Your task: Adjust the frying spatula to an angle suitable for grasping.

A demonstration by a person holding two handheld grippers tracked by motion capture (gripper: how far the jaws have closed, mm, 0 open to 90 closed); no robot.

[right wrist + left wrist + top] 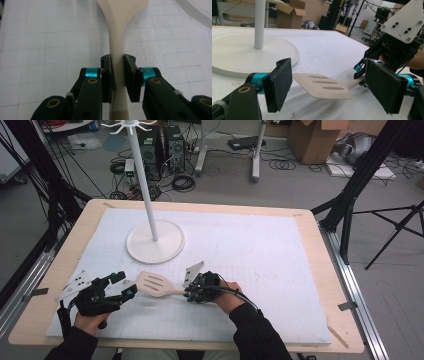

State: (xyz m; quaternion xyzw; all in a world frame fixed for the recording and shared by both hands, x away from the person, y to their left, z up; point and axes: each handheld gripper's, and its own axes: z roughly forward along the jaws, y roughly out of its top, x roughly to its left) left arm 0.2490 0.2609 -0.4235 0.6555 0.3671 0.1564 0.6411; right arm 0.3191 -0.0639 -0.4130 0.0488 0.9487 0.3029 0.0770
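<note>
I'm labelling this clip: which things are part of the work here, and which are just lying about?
In use:
- slotted spatula, handle clamped in the right gripper
- left gripper, open beside its blade
- white stand

Lying about:
- cardboard box on the floor
- computer towers

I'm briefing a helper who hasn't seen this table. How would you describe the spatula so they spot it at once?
Find the white round-based stand on the white mat. Just in front of its base, between the person's two hands, lies the cream spatula. The right tool grips its handle, and its flat slotted blade points toward the open left tool; nothing else there is cream and slotted.
</note>
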